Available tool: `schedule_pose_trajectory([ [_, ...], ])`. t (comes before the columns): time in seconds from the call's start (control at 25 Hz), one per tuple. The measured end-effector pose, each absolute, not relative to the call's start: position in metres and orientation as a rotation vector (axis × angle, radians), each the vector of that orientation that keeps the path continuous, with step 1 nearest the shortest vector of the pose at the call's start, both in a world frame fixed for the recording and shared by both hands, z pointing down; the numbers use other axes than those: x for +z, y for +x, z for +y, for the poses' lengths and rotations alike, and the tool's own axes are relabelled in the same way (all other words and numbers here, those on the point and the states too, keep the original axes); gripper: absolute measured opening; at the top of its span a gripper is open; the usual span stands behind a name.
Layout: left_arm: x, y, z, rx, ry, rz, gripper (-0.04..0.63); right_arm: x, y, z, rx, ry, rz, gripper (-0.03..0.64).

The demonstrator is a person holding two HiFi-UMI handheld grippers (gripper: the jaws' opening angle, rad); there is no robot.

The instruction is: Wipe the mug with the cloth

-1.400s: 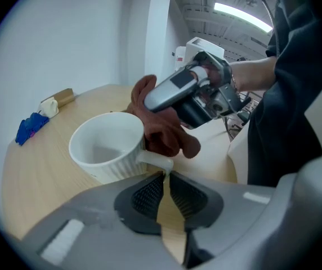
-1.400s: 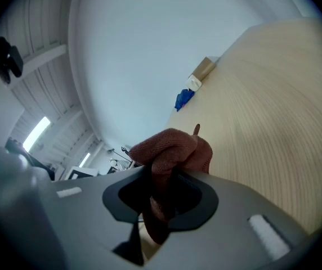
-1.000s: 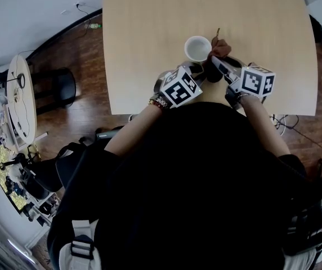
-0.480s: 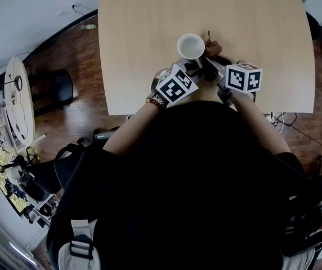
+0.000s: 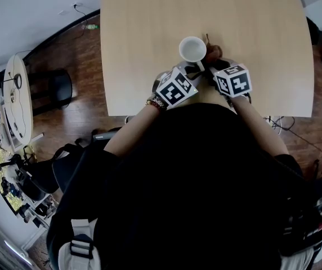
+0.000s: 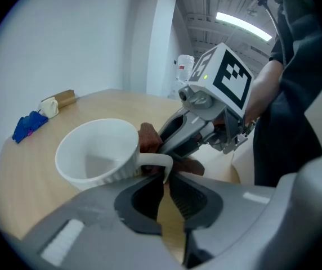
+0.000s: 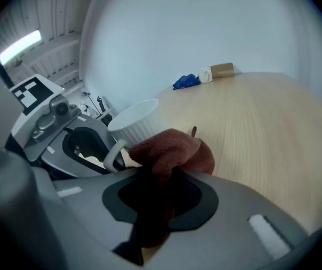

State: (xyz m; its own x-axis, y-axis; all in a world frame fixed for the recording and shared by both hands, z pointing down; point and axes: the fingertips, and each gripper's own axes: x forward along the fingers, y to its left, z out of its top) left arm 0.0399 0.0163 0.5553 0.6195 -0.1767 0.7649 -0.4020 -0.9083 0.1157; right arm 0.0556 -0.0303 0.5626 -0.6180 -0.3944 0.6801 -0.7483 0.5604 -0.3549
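**Q:** What is carried by the wooden table [image 5: 150,32]?

**A:** A white mug [image 6: 96,153] is stood upright near the table's near edge. Its handle is clamped by the left gripper [image 6: 165,179].

**Q:** And the brown cloth [image 7: 175,148]?

**A:** It is pinched in the closed right gripper [image 7: 161,176] and held just beside the mug's handle.

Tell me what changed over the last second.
The right hand-held gripper swung in toward the left hand-held gripper, carrying the cloth slightly closer to the mug's side. Nothing was taken hold of or let go: the right stays shut on the cloth, the left on the mug's handle, and the mug stays upright on the table.
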Motion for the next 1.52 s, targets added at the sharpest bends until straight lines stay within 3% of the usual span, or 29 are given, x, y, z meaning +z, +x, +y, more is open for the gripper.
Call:
schedule_pose_trajectory([
  [0.24,0.550,0.019,0.021,1.101,2.610,-0.521,0.006,0.536,0.098,-0.036,0.576,0.971,-2.160,0.092],
  [0.56,0.527,-0.045,0.001,0.893,2.492,-0.805,0.006,0.578,0.112,-0.037,0.313,0.772,-1.991,0.106],
  [0.84,0.516,-0.069,-0.021,0.568,2.356,-0.989,0.006,0.580,0.110,-0.040,0.330,0.738,-2.053,0.237],
  [1.08,0.435,-0.081,-0.055,0.006,2.359,-1.023,0.005,0.501,0.148,-0.056,0.462,0.999,-2.362,0.299],
  [1.28,0.356,-0.109,-0.069,-0.084,2.486,-1.160,0.003,0.408,0.189,-0.072,0.340,1.402,-2.476,0.308],
  [1.52,0.342,-0.112,-0.060,-0.109,2.515,-1.185,0.003,0.354,0.155,-0.071,0.246,1.471,-2.595,0.308],
])
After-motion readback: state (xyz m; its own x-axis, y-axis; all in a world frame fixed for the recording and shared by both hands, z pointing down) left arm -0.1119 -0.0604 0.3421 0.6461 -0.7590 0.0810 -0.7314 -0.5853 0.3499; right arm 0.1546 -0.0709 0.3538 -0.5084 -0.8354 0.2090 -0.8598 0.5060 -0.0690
